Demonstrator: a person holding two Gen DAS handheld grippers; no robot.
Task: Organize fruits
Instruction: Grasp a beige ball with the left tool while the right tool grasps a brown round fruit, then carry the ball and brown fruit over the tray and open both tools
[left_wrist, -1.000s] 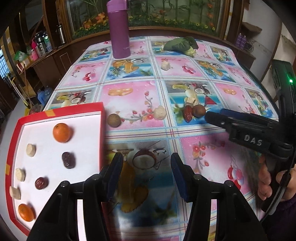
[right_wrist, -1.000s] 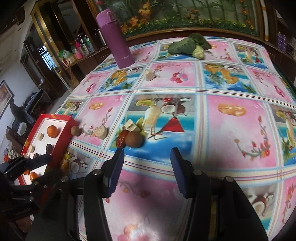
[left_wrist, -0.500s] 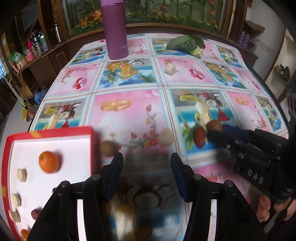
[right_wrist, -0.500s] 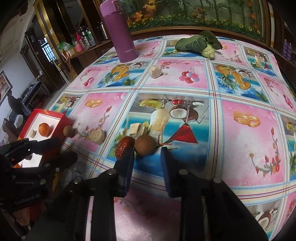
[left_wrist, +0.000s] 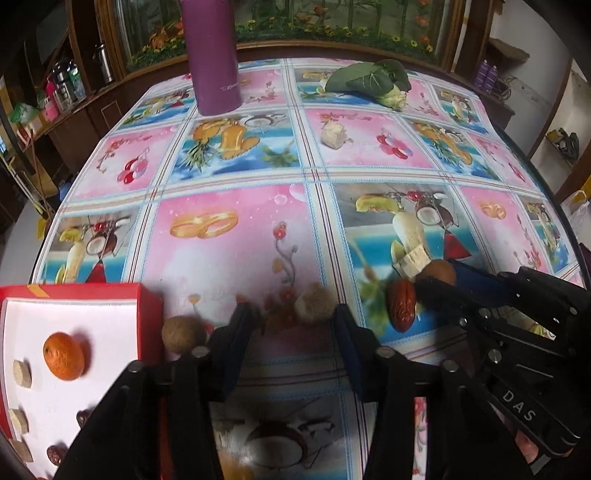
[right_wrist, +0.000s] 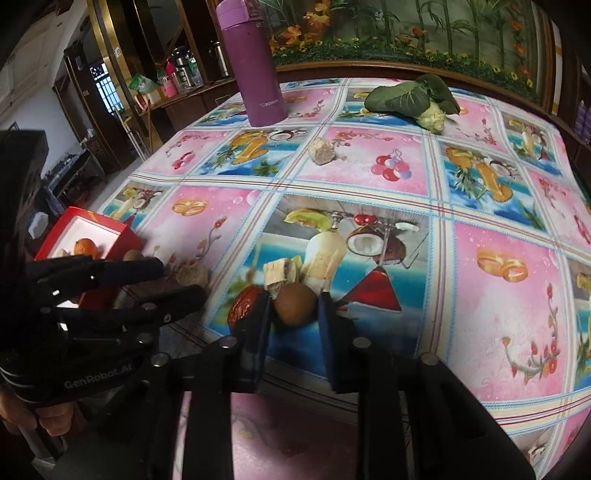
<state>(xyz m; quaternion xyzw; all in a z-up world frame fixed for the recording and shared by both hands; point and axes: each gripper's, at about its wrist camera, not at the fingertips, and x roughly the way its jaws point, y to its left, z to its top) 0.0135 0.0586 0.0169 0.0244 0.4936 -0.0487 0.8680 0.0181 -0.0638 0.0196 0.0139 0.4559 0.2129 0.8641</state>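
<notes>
You can read "DAS" on the right gripper (left_wrist: 439, 284) and "GenRobot.AI" on the left gripper (right_wrist: 177, 282).

Tray (left_wrist: 149, 306) occupies the lower left of the left wrist view, holding the orange (left_wrist: 62, 355). Round fruit (left_wrist: 183, 333) lies just right of the tray wall. Flask (left_wrist: 213, 55) stands at upper centre; leafy vegetable (left_wrist: 369, 82) lies upper right, on the table (left_wrist: 229, 254).
</notes>
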